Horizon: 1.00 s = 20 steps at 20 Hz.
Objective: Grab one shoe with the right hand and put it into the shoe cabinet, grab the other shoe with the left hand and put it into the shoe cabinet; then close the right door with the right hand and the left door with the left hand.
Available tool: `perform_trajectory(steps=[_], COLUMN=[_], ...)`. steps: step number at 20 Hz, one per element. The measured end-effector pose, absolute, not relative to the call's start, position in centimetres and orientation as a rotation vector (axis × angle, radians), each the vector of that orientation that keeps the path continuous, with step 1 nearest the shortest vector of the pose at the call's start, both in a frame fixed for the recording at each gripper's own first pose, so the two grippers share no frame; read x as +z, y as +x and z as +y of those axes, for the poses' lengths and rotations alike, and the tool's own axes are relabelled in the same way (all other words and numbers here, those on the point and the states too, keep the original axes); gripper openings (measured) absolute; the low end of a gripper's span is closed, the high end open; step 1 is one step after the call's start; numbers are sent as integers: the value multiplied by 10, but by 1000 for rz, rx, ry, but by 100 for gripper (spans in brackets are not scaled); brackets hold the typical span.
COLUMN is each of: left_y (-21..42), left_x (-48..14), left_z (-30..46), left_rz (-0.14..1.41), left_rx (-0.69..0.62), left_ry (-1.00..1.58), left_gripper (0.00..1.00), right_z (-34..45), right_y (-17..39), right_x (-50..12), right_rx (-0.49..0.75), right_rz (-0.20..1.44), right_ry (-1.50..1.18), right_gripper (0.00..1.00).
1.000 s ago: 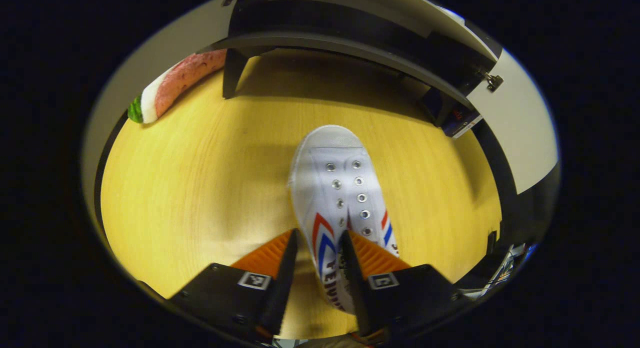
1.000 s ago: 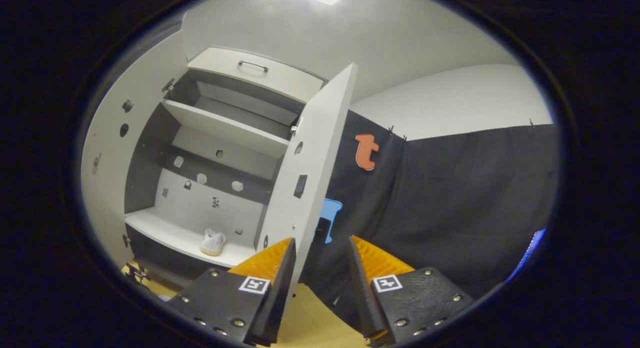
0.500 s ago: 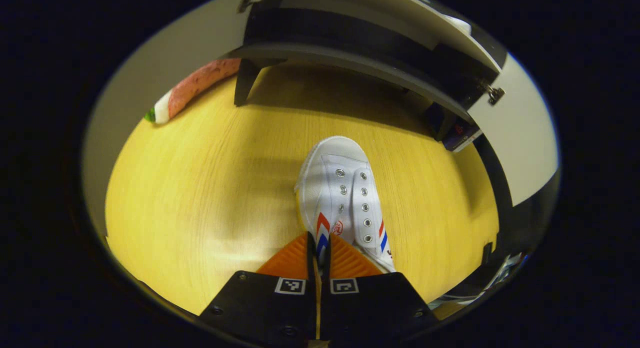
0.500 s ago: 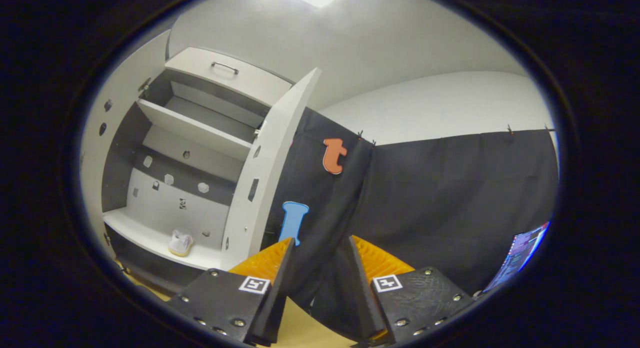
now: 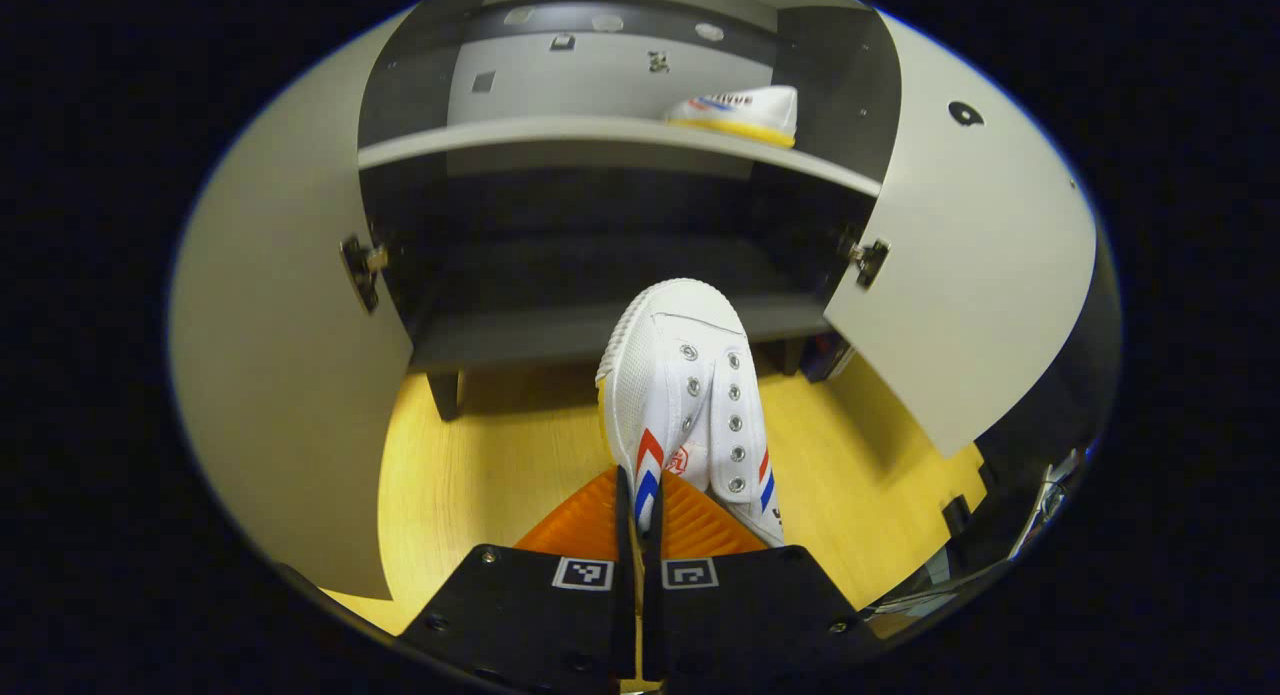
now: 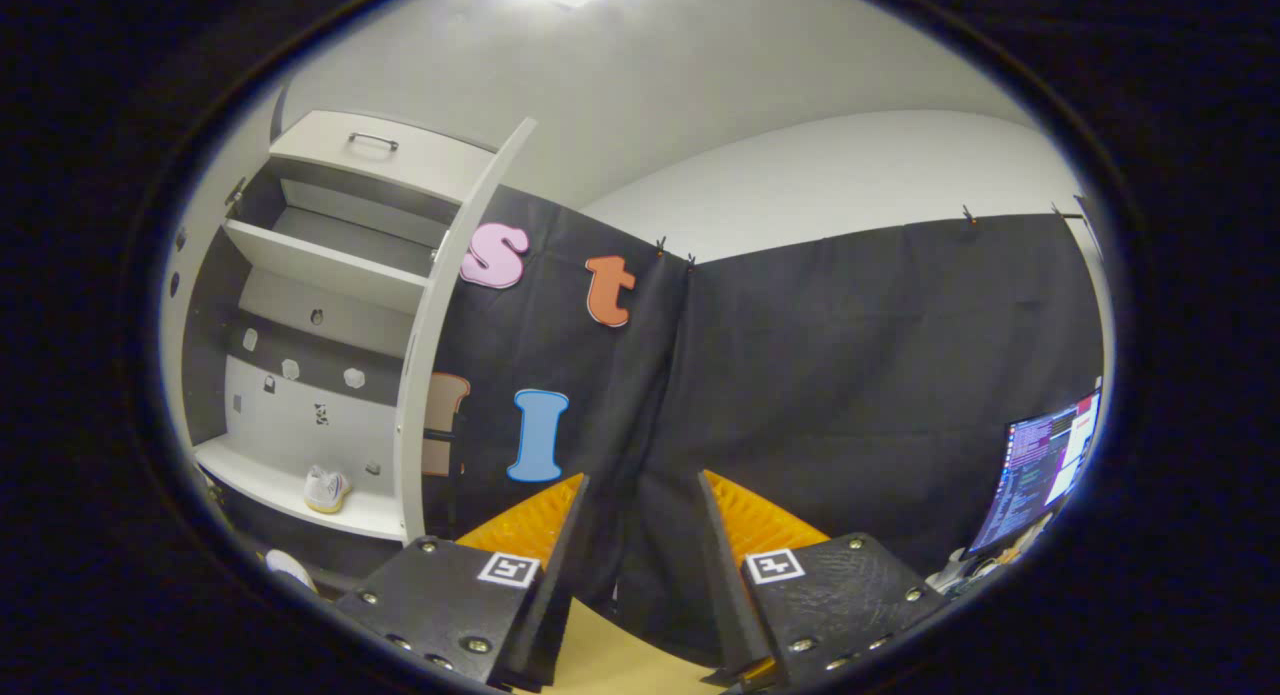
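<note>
The cabinet (image 5: 620, 135) stands open ahead of me, left door (image 5: 280, 375) and right door (image 5: 970, 275) swung wide, with one shoe (image 5: 740, 110) already parked at the right end of its shelf (image 5: 560, 133). My left gripper (image 5: 640, 505) is clenched on the side wall of the second shoe (image 5: 685, 395), held above the wooden floor (image 5: 480, 475). Its long axis runs straight forward along the fingers, toe aimed into the cabinet. The free stretch of shelf lies ahead and above the toe, left of the stored shoe, so I judge the coming move is up and forward. My right gripper (image 6: 635, 545) hangs released and empty, facing the booth wall, with the cabinet off to its left.
</note>
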State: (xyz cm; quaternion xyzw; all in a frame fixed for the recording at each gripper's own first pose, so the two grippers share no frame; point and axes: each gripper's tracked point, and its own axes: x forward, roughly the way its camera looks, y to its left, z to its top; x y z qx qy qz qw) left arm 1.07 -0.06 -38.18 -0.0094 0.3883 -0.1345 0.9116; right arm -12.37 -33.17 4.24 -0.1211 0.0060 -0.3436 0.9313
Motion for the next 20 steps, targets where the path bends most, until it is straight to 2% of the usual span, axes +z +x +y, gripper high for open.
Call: perform_trajectory(steps=[6,13,17,20], left_y=[14,11,10,11], left_x=[-395,-393,-393,-403], left_z=[-3,-3,-4,-6], left_rz=[599,398,334,335], left_rx=[-289,-233,-207,-188], left_ry=[-97,-126,-113,-118], left_gripper=[4,3,3,3], right_z=[-342,-350,-360,-366], right_y=[-120,-131,-149,-166], right_x=[34,25,14,12], right_rx=[-684,-712,-751,-799], right_rz=[33,48,78,93], right_ry=[-181,-173,-147,-172], right_gripper=[60,60,62,59])
